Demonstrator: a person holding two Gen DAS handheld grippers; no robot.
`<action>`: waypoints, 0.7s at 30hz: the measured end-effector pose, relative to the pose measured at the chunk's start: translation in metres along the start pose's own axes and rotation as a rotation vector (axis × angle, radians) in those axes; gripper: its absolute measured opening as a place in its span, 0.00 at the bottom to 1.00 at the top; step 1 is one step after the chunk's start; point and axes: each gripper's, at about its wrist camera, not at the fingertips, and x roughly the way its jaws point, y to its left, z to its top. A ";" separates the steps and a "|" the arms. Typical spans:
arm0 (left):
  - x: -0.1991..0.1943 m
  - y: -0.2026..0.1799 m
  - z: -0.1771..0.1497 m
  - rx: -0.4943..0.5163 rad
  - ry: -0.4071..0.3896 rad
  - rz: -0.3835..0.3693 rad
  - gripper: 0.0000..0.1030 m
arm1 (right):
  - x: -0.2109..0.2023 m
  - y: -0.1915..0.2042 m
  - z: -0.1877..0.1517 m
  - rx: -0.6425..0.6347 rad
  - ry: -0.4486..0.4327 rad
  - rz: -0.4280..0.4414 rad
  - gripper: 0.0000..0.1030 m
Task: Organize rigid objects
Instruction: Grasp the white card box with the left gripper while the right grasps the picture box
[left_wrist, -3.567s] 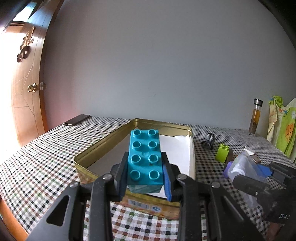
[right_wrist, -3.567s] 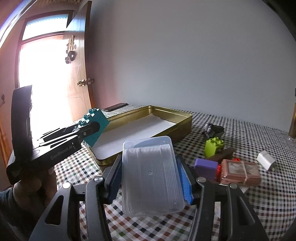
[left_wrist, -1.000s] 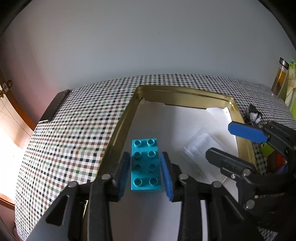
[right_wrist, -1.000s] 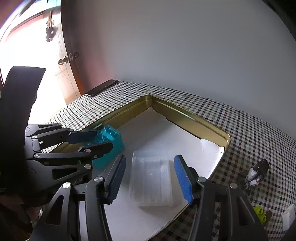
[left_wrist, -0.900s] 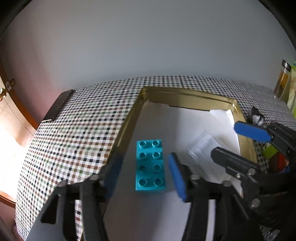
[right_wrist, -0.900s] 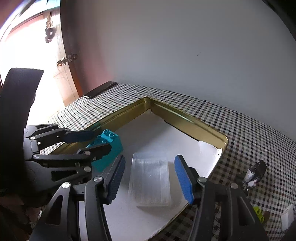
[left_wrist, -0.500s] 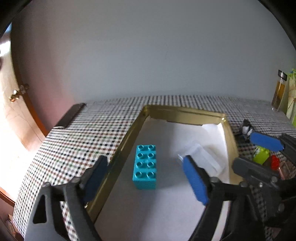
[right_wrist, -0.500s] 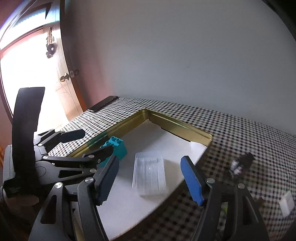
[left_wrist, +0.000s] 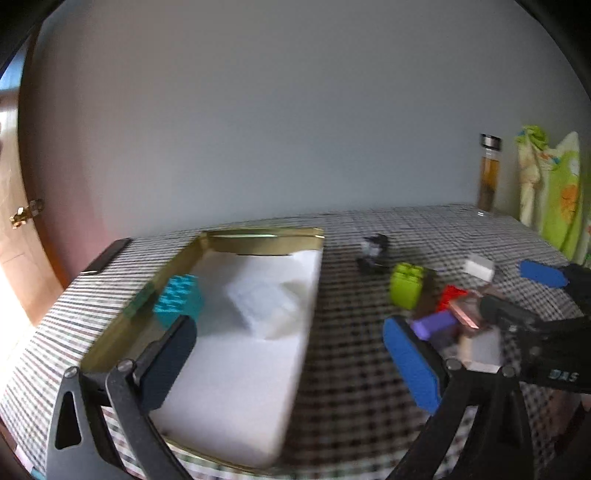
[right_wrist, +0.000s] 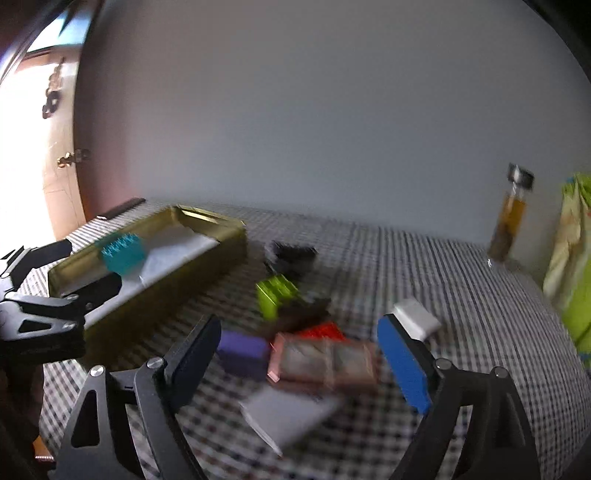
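Inside the gold tin (left_wrist: 258, 236) lie the teal brick (left_wrist: 179, 301) and clear plastic box (left_wrist: 264, 304) — both let go. Right of the tin, left gripper (left_wrist: 288, 360) and right gripper (right_wrist: 306, 356) have just been opening, nothing between them; over that crowded pile (right_wrist: 306, 343) a wide jaw could shove neighbours.

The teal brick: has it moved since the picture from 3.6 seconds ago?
Yes. Then it was held above the near rim of the gold tin; now the teal brick lies inside the tin by its left wall, free of both hand-held grippers.
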 end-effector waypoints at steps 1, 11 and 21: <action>0.001 -0.007 -0.001 0.007 0.010 -0.013 0.99 | 0.002 -0.006 -0.003 0.011 0.012 -0.001 0.86; 0.014 -0.033 -0.011 0.031 0.040 -0.030 0.99 | 0.022 -0.010 -0.012 0.033 0.091 0.017 0.86; 0.016 -0.036 -0.013 0.029 0.044 -0.040 0.99 | 0.038 -0.009 -0.010 0.029 0.150 0.015 0.86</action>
